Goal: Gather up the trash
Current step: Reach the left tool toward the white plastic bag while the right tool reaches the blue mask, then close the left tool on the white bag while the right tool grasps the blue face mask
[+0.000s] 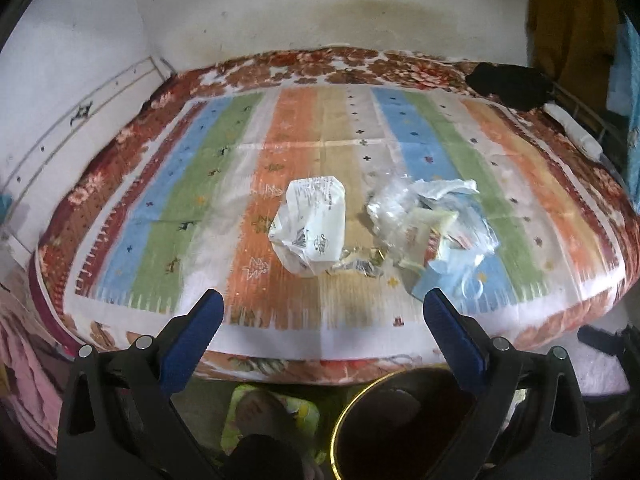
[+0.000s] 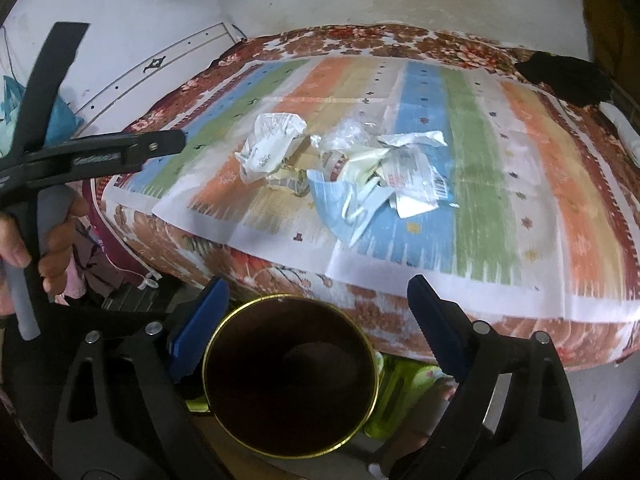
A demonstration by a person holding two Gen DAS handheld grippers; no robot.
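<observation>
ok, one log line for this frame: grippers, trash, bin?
left gripper: open, empty | right gripper: open, empty | trash pile: on striped cloth, untouched | bin: below bed edge

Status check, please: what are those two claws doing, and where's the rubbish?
Left gripper open, empty. Right gripper open, empty. Trash pile on striped bedspread. Bin below bed edge; nothing blocking.

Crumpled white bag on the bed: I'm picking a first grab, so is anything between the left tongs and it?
Nothing visible. The open left tongs face the crumpled white bag across bare striped cloth; the other wrappers lie to its right.
</observation>
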